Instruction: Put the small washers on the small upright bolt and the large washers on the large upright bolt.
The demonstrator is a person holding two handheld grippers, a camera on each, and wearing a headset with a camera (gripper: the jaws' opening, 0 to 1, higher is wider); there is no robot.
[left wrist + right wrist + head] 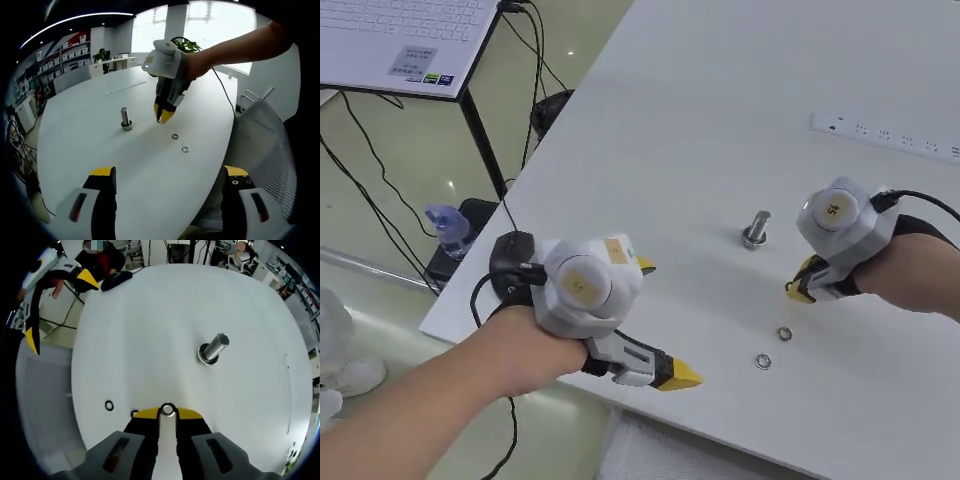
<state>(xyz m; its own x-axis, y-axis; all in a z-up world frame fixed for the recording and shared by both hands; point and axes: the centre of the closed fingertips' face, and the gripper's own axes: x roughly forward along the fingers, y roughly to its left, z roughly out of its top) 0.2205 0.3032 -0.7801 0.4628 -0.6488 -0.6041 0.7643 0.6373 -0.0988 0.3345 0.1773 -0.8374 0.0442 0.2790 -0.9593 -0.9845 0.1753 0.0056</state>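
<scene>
My right gripper (167, 413) was closed on one washer (168, 410), pinched between its yellow tips; the upright bolt (212, 347) stood on the white tabletop (150, 330) at about 1 o'clock from those tips, apart from them. Two loose washers (109, 405) lay flat at 9 o'clock, one of them just beside my jaw and partly hidden. My left gripper (168, 172) was spread wide and held nothing; it hung near the tabletop's edge, well apart from the bolt.
</scene>
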